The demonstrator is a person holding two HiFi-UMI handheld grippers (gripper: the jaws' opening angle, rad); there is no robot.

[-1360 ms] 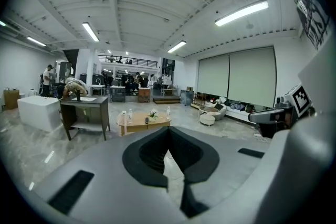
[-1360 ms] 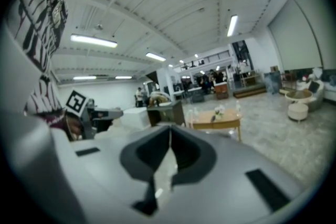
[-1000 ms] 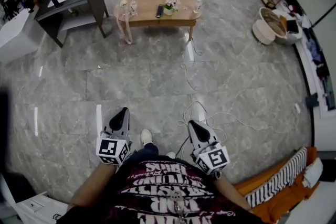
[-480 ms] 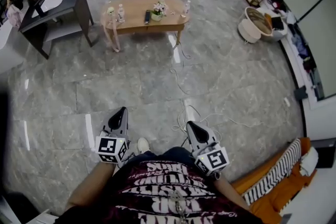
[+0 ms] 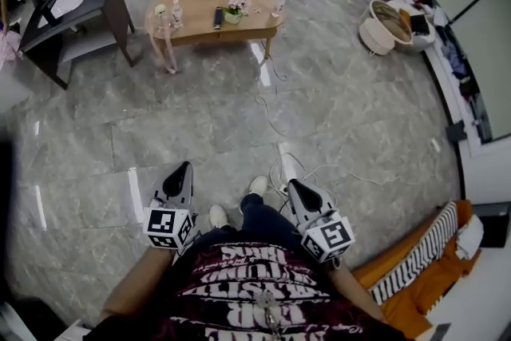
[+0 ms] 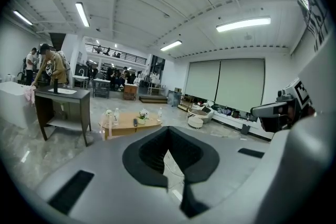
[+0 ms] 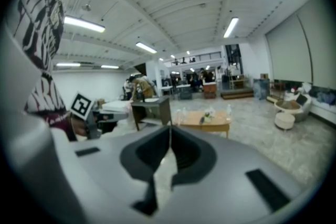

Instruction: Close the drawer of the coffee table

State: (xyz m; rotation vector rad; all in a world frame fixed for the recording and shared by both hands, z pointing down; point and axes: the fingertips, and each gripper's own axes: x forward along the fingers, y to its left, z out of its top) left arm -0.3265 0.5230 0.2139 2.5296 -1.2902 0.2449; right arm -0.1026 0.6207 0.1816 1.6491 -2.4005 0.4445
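Note:
The oval wooden coffee table (image 5: 200, 20) stands far ahead across the marble floor; small bottles, a flower pot and a remote lie on it. It also shows in the left gripper view as the coffee table (image 6: 126, 123) and in the right gripper view as the coffee table (image 7: 210, 119). Its drawer cannot be made out from here. My left gripper (image 5: 182, 172) and right gripper (image 5: 294, 189) are held low in front of the person's body, both shut with nothing between the jaws, far from the table.
A dark desk (image 5: 72, 12) stands left of the coffee table. White cables (image 5: 279, 124) trail over the floor between me and the table. A round basket seat (image 5: 379, 32) sits at right, an orange sofa (image 5: 431, 283) at lower right. People stand at the back left (image 6: 47, 68).
The view has shifted forward: the coffee table and desk slid left and slightly up in the head view. The person's right foot stepped ahead. Both grippers stayed shut.

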